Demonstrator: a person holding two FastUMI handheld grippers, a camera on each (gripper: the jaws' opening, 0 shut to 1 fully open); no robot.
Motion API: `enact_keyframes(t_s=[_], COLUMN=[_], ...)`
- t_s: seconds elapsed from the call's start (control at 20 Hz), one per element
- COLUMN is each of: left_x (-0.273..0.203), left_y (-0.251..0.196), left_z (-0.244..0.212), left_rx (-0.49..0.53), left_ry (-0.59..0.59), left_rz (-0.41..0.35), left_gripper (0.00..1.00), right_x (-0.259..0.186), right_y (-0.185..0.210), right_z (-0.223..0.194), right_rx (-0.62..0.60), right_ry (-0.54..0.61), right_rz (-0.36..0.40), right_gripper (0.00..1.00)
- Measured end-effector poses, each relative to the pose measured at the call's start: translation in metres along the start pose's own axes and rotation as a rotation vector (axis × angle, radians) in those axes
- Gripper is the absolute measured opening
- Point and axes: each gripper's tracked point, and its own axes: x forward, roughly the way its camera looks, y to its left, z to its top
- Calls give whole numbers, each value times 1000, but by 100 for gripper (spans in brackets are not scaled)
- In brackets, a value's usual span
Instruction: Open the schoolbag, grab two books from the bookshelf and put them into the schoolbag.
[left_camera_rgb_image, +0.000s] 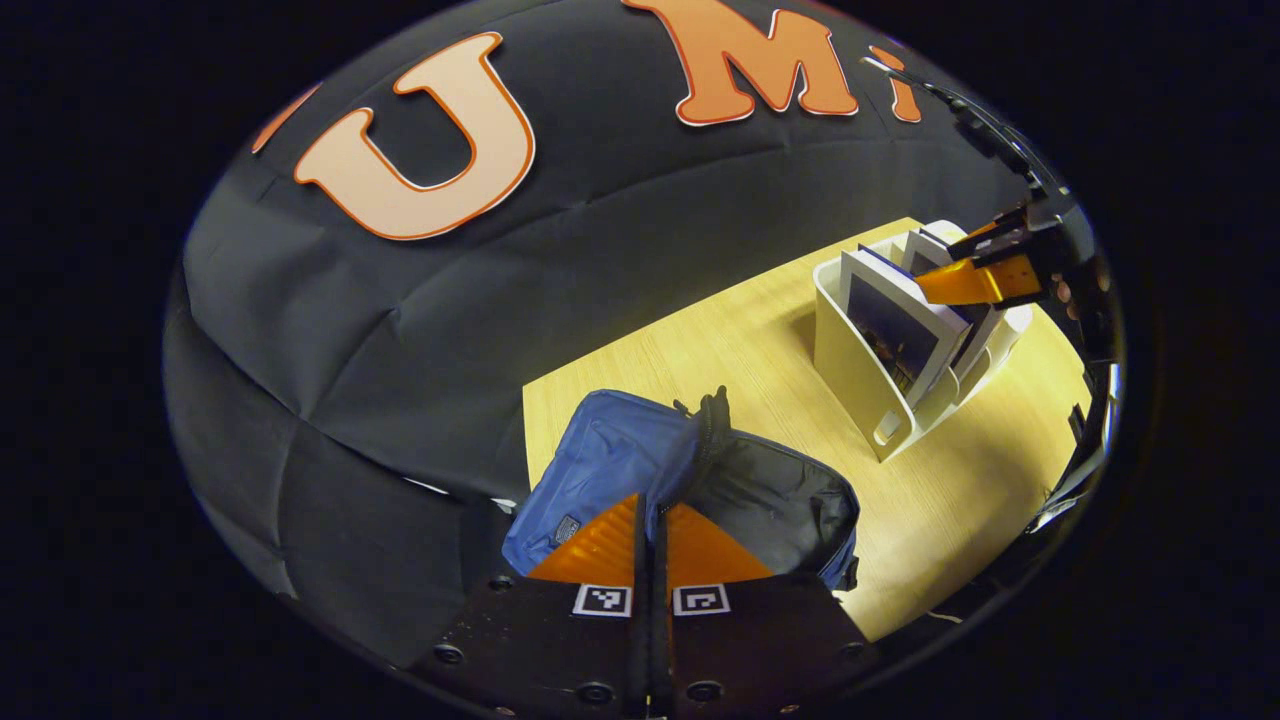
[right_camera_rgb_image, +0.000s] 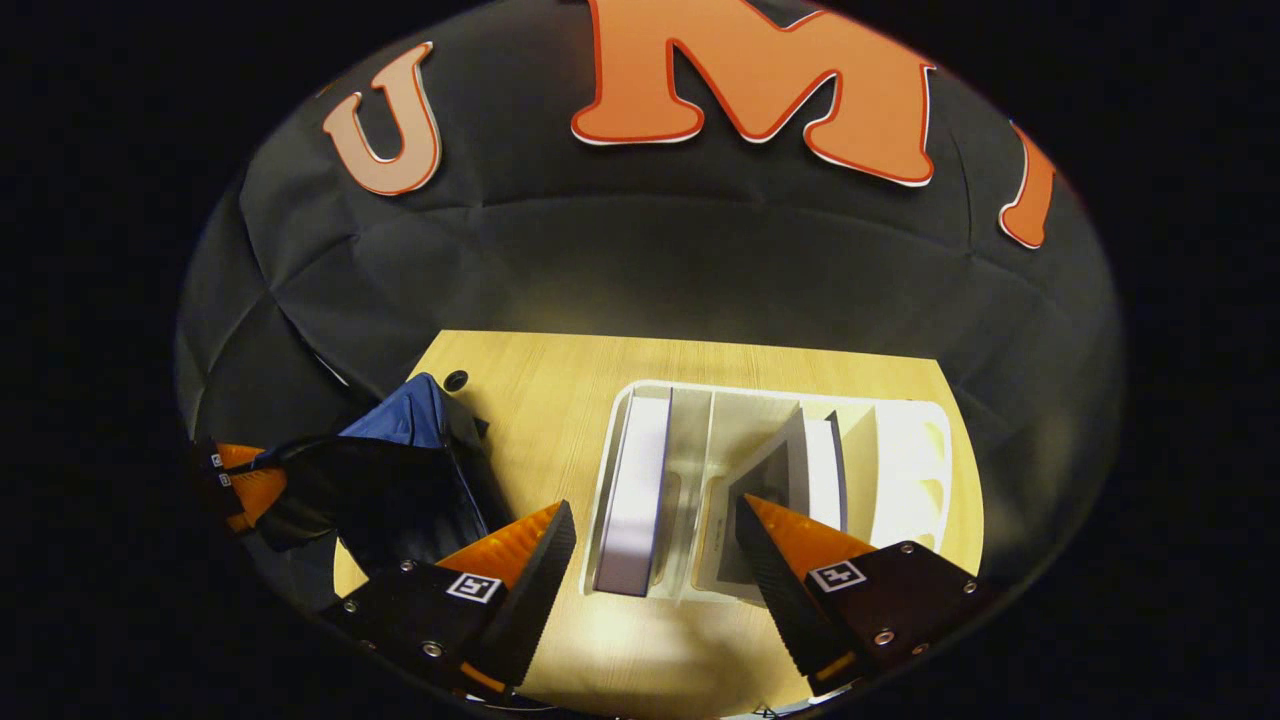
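Closed tight, my left gripper (left_camera_rgb_image: 648, 540) sits lowest in the left gripper view, its two fingers pressed together on what looks like the edge of the bag's (left_camera_rgb_image: 690, 480) opening; whether cloth is truly pinched between them I cannot tell. That bag lies straight ahead of the left gripper, blue on one side and dark on the other, its mouth gaping upward.

My right gripper (right_camera_rgb_image: 655, 545) hangs wide open above the rack (right_camera_rgb_image: 925, 470), fingers spread with nothing between them. In the left gripper view I see it far off to the right, over the rack (left_camera_rgb_image: 850, 370). Directly ahead of the right gripper and below it stand the books: one book (right_camera_rgb_image: 635, 490) upright in the compartment nearer the bag, and a second book (right_camera_rgb_image: 790, 470) leaning in the next compartment, just beyond my right-hand finger. Their spines run away from me, roughly in line with the fingers' reach, so I judge the fingers must straddle a book across its thin side. The right gripper is plainly the nearer one for the pick, and the bag (right_camera_rgb_image: 400, 480) lies off to its left, held up for the drop.

Everything rests on a pale wood desk (right_camera_rgb_image: 540, 400), bare between bag and rack, with black cloth walling the booth behind.
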Motion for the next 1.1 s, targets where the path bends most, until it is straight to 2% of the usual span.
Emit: enact_keyframes(t_s=[0.25,0.45,0.55,0.6,0.65,1.1], left_x=[6,9,10,11,12,17], left_y=[-3,-3,-3,-3,-3,-4], left_z=[0,-1,-1,-2,-3,-2], left_rx=[-11,-7,-4,-5,-10,-5], left_ry=[-1,5,5,4,5,11], left_rz=[-29,-44,-51,-52,-54,-70], left_gripper=[1,1,1,1,1,1], right_x=[25,41,47,48,48,46], right_y=[5,10,13,13,12,3], right_z=[-6,-16,-21,-23,-23,-21], right_rx=[-15,-19,-21,-24,-24,43], right_ry=[131,206,240,251,262,303], right_rz=[-23,-32,-27,-32,-39,-14], right_gripper=[94,78,66,47,42,28])
